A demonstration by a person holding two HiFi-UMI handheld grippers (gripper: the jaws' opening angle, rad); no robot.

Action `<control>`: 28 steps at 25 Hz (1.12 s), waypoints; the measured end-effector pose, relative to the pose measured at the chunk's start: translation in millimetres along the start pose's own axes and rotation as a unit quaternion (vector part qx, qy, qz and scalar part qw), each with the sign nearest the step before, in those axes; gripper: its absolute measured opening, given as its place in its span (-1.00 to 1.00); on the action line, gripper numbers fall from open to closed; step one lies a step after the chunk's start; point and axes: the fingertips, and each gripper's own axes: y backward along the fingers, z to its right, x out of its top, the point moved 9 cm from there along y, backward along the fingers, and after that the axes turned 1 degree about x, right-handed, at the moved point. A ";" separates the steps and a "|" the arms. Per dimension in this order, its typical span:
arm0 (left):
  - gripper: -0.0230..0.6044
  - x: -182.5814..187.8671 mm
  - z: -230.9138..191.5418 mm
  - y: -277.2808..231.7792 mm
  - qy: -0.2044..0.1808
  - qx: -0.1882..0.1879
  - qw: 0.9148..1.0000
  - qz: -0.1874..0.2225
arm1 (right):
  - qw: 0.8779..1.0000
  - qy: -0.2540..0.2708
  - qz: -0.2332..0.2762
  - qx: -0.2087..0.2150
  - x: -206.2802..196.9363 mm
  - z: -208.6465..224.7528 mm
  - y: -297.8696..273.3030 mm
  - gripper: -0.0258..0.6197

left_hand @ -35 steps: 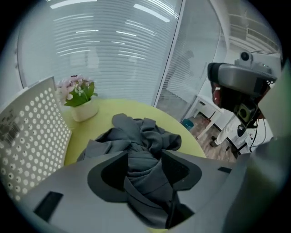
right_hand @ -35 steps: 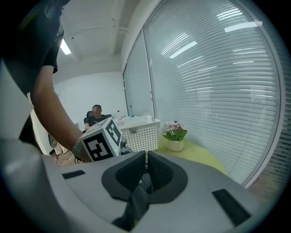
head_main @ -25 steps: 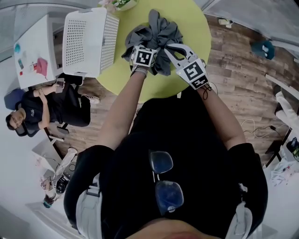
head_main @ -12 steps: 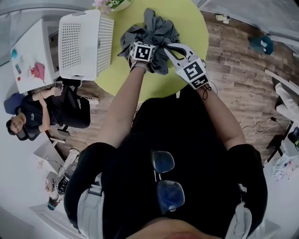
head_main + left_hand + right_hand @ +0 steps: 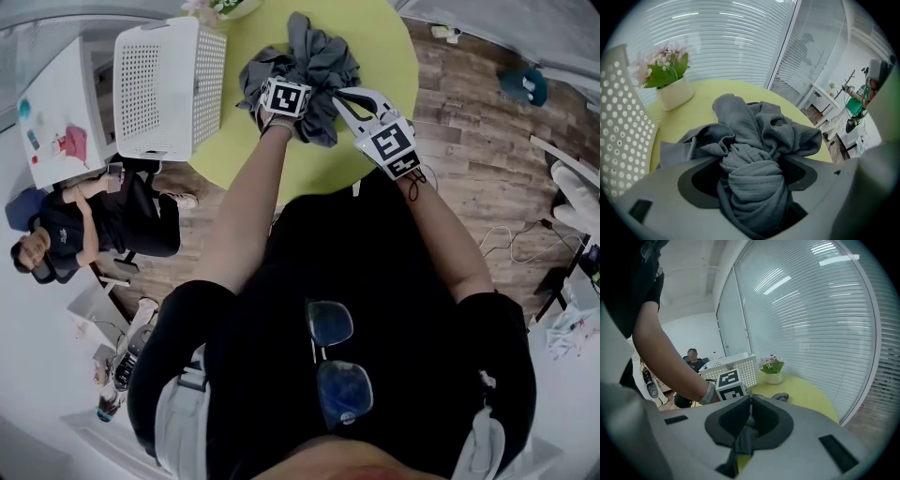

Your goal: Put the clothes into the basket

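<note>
Left gripper (image 5: 751,165) has sunk a little onto the gray clothes (image 5: 314,58) on the table (image 5: 380,47). Its jaws have just opened and stand wide, with a bunched fold loose between them. Just to its right, the right gripper (image 5: 749,417) is clamped on a fold of the same heap. The basket (image 5: 169,84) lies off to the left gripper's left.

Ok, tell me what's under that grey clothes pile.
Only the yellow-green table shows around the grey clothes. Whatever lies beneath them is covered by the fabric.
</note>
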 end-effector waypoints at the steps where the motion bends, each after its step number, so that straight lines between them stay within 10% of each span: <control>1: 0.33 -2.3 0.0 0.4 -0.001 0.001 1.000 0.004 | 1.000 0.000 0.000 0.000 0.0 -0.4 -0.2 -0.83; 9: -0.13 -7.9 3.6 26.6 -0.031 0.000 0.999 0.025 | 1.000 0.012 0.002 0.015 11.7 -5.0 -3.6 -0.83; 28: -0.17 7.8 4.9 138.5 -0.046 0.037 0.991 0.117 | 0.996 0.073 0.028 0.053 59.6 -36.1 -10.6 -0.83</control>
